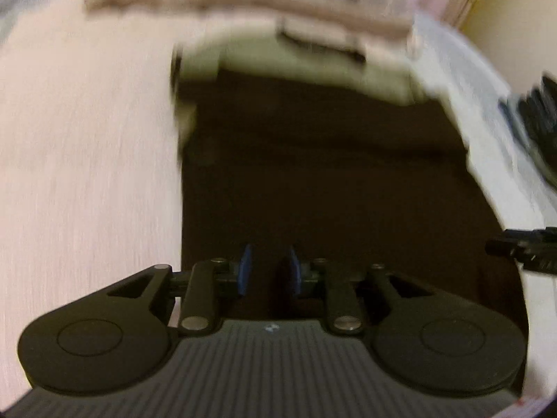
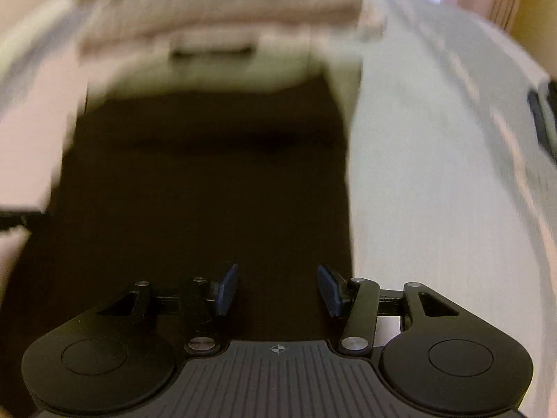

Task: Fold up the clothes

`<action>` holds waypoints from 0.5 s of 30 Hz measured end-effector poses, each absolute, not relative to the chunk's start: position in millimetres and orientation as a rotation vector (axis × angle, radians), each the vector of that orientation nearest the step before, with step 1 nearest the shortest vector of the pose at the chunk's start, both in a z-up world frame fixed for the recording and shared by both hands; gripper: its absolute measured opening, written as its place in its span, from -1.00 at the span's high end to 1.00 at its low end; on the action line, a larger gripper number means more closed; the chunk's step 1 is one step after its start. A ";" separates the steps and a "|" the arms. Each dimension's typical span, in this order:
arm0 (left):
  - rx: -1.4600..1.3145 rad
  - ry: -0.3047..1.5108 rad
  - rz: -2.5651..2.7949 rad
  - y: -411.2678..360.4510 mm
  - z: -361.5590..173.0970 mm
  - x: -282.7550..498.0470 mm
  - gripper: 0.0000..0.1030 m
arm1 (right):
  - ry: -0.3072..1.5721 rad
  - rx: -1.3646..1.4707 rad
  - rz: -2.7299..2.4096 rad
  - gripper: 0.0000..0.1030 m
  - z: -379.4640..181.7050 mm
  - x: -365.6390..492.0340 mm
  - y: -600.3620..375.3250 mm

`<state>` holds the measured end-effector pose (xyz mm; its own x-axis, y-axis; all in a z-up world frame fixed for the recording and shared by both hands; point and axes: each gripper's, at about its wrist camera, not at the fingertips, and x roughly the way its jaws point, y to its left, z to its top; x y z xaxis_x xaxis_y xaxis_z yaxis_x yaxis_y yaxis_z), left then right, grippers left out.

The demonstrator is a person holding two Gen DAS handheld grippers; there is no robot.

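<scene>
both wrist views are smeared by motion blur, so edges are soft. a dark brown garment point(image 1: 323, 174) lies spread flat on a pale pinkish-white surface point(image 1: 87, 174), which looks like a bed sheet, though the blur makes that hard to be sure of. the garment fills the middle of each view as a long dark panel running away from the cameras. at its far end sits a stack of folded pale cloth point(image 1: 278, 48), cream and beige layers, touching or overlapping the dark fabric's far edge.

the left claw point(image 1: 268, 271) points steeply down over the near part of the dark garment. its blue pads point(image 1: 245, 271) stand close together with a narrow gap between them; whether a fold of fabric is caught in that gap cannot be told, since the cloth beneath is as dark as the gap. at the right edge of this view a black part of the other tool point(image 1: 518, 247) juts in over the sheet, and a dark object point(image 1: 536, 129) lies farther off on the bed.

the right claw point(image 2: 278, 289) also aims down at the dark garment point(image 2: 209, 181), near its right-hand edge where brown meets the pale sheet point(image 2: 435, 191). its pads point(image 2: 228, 289) are spread well apart, nothing pinched between them, only fabric lying below. the pale stack point(image 2: 222, 52) shows again at the far end.
</scene>
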<state>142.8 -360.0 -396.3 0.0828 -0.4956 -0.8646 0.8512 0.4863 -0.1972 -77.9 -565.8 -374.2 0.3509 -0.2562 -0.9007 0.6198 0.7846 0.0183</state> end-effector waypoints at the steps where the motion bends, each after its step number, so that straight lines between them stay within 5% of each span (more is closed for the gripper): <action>1: 0.443 1.112 -1.020 -345.8 -400.8 133.5 0.61 | 1.132 0.402 -0.586 0.07 -382.4 -92.0 -549.1; 9: 0.585 1.242 -0.869 -256.8 -372.6 63.6 0.54 | 1.371 0.532 -0.547 0.07 -367.2 -169.8 -481.8; 15: 0.547 1.179 -0.800 -249.0 -298.6 20.4 0.35 | 1.157 0.555 -0.498 -0.05 -277.1 -189.2 -486.7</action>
